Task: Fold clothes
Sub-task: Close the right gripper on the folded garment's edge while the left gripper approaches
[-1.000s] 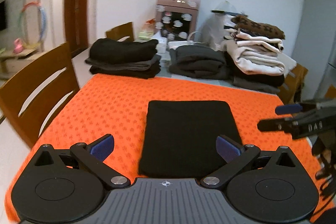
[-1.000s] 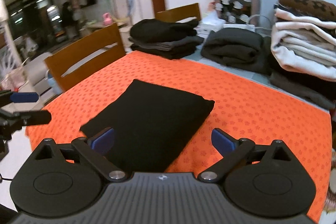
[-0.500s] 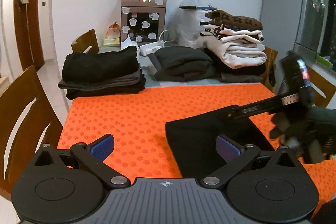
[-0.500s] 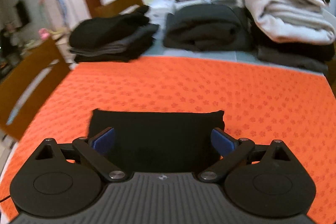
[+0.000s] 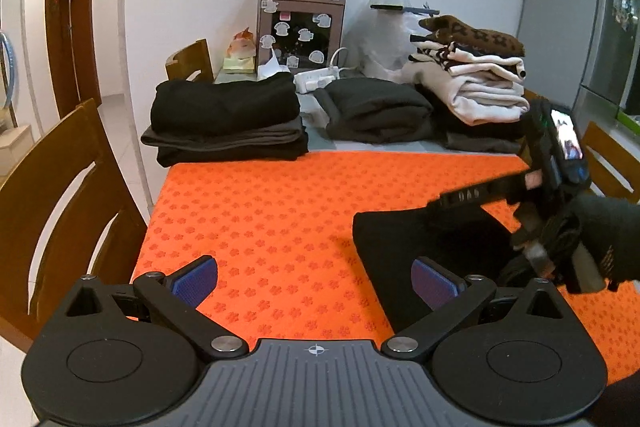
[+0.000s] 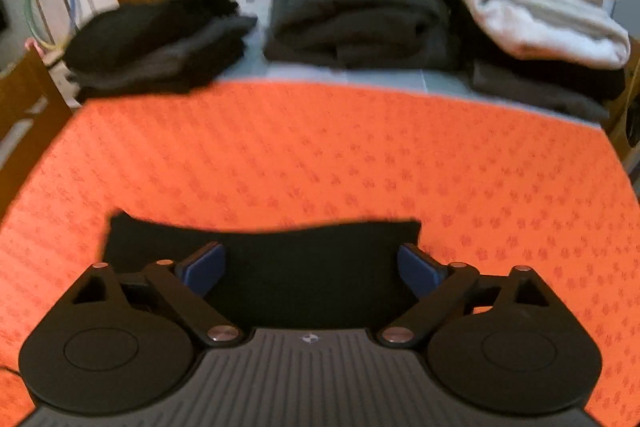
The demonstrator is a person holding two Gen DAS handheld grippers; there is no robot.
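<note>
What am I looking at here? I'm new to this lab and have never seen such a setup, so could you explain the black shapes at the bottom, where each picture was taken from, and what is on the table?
There is no robot. A person holds a two-finger gripper in each hand, and each gripper carries a wide-angle camera looking forward along its fingers. The black shapes are the gripper's own body; the blue pads are its fingertips.

One picture comes from the left gripper, the other from the right gripper. Both are open and hold nothing. The left view also shows the right gripper, held in a gloved hand.

On the orange mat lies a folded black garment, directly under the right gripper. Behind it are stacks of folded clothes: a black stack, a dark grey stack and a cream stack.
</note>
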